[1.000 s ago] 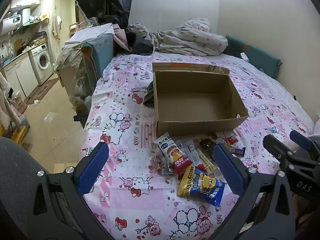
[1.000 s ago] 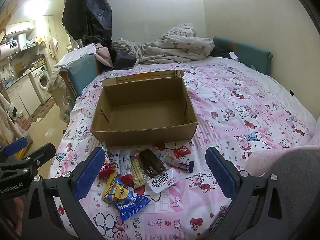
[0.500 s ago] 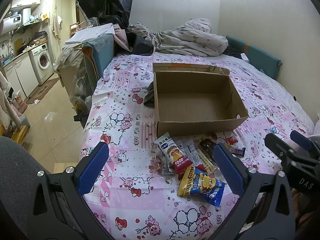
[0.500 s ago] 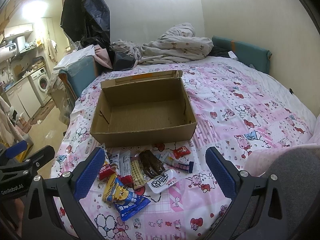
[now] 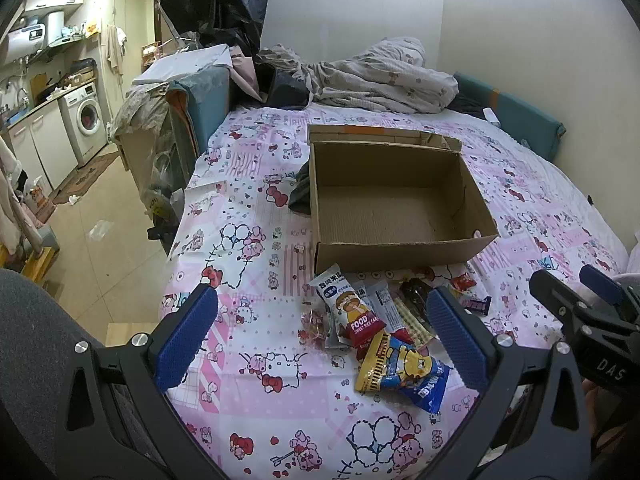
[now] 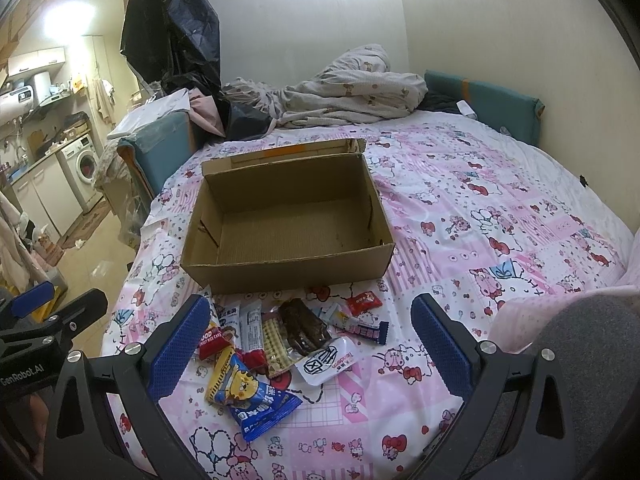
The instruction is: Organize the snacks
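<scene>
An open, empty cardboard box (image 5: 394,216) (image 6: 288,220) sits on the bed. Several snack packets lie in a loose pile in front of it: a yellow-and-blue bag (image 5: 404,370) (image 6: 250,394), a red-and-white rice cake pack (image 5: 350,310), a dark brown bar (image 6: 302,326), a white sachet (image 6: 326,360), a small red pack (image 6: 362,302). My left gripper (image 5: 320,336) is open and empty, hovering above the pile's near left. My right gripper (image 6: 310,344) is open and empty, above the pile.
The bed has a pink cartoon-print sheet (image 5: 256,248). A crumpled duvet (image 5: 384,76) and dark clothes lie at the far end. The bed's left edge drops to a tiled floor (image 5: 92,248) with clutter and a washing machine (image 5: 86,118).
Both grippers have barely shifted; the right wrist view has edged slightly closer to the box. The snacks and the box lie where they were.
</scene>
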`<state>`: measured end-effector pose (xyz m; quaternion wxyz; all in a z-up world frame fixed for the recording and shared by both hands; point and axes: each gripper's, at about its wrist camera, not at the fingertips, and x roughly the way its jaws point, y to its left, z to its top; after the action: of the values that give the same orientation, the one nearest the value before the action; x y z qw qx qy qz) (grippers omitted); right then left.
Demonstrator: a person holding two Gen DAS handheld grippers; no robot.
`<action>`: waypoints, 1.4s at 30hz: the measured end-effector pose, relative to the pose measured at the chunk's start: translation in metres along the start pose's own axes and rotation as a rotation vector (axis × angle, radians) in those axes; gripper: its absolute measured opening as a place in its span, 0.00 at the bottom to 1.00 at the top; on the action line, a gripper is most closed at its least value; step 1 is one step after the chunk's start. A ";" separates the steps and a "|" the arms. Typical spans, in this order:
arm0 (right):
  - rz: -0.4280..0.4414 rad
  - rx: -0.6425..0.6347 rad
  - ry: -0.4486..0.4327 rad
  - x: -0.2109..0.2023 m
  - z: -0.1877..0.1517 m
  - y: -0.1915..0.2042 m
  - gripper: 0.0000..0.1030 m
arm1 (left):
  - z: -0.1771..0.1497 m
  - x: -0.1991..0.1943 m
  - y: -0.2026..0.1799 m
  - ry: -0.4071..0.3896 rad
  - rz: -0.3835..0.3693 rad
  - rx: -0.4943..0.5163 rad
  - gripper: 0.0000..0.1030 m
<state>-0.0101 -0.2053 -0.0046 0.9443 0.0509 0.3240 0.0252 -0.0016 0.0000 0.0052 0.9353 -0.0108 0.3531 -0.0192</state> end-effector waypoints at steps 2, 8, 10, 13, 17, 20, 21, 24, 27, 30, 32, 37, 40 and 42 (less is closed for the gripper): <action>-0.001 0.001 0.001 0.001 0.000 0.001 1.00 | 0.000 0.000 0.001 0.001 -0.001 -0.003 1.00; 0.000 0.001 0.002 0.001 0.000 0.001 1.00 | -0.001 0.000 0.001 0.000 -0.001 -0.003 1.00; 0.002 0.004 0.005 0.002 -0.001 0.001 1.00 | -0.002 0.001 0.003 0.003 -0.002 -0.006 1.00; 0.003 0.013 0.007 0.002 -0.003 -0.001 1.00 | -0.002 0.002 0.003 0.006 -0.003 -0.005 1.00; 0.004 0.020 0.015 0.004 -0.004 -0.001 1.00 | -0.003 0.003 0.004 0.011 0.002 -0.005 1.00; 0.005 0.021 0.016 0.004 -0.003 -0.002 1.00 | -0.003 0.005 0.004 0.016 0.002 -0.012 1.00; 0.005 0.020 0.017 0.005 -0.003 -0.002 1.00 | -0.004 0.005 0.003 0.016 0.003 -0.012 1.00; 0.006 0.020 0.019 0.005 -0.003 -0.002 1.00 | -0.004 0.005 0.003 0.015 0.002 -0.011 1.00; 0.007 0.021 0.019 0.005 -0.003 -0.001 1.00 | -0.003 0.005 0.004 0.015 0.002 -0.011 1.00; 0.006 0.022 0.019 0.005 -0.002 -0.002 1.00 | -0.003 0.005 0.004 0.014 0.002 -0.013 1.00; 0.005 0.025 0.021 0.005 -0.002 -0.002 1.00 | -0.003 0.005 0.004 0.015 0.003 -0.013 1.00; 0.007 0.029 0.023 0.006 -0.003 -0.002 1.00 | -0.003 0.005 0.004 0.014 0.002 -0.011 1.00; 0.006 0.028 0.023 0.006 -0.003 -0.002 1.00 | -0.003 0.005 0.004 0.015 0.002 -0.010 1.00; 0.006 0.028 0.023 0.006 -0.003 -0.002 1.00 | -0.003 0.004 0.004 0.014 0.001 -0.011 1.00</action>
<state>-0.0068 -0.2067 -0.0108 0.9397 0.0649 0.3348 0.0241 -0.0002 0.0041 -0.0002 0.9328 -0.0158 0.3597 -0.0167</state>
